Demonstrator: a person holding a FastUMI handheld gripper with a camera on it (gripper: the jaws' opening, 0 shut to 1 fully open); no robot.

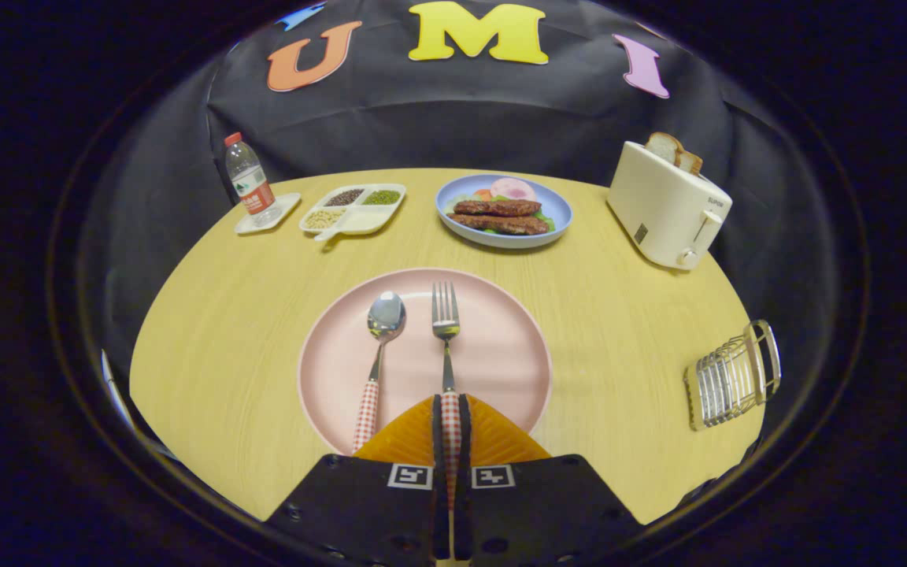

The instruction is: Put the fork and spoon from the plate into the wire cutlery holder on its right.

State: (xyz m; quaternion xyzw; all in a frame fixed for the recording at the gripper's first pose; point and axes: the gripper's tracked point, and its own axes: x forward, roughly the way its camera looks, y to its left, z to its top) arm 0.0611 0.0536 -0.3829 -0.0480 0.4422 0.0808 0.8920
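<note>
Gripper (450, 409): ribbed orange fingers (410, 437) pressed together on checked handle of steel fork (446, 331). Matching spoon (381, 335) lay alongside on round pink plate (501, 346). Wire holder (729, 378) sat well apart.

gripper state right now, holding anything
gripper: closed on the fork, its checked handle pinched between both fingers over the pink plate.

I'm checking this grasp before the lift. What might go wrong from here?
The gripper is closed on the fork low on its checked handle, so the long tine end may swing or slip when lifted. The spoon lies close beside it on the pink plate and might be nudged. The wire cutlery holder looks light and could shift on insertion.
</note>
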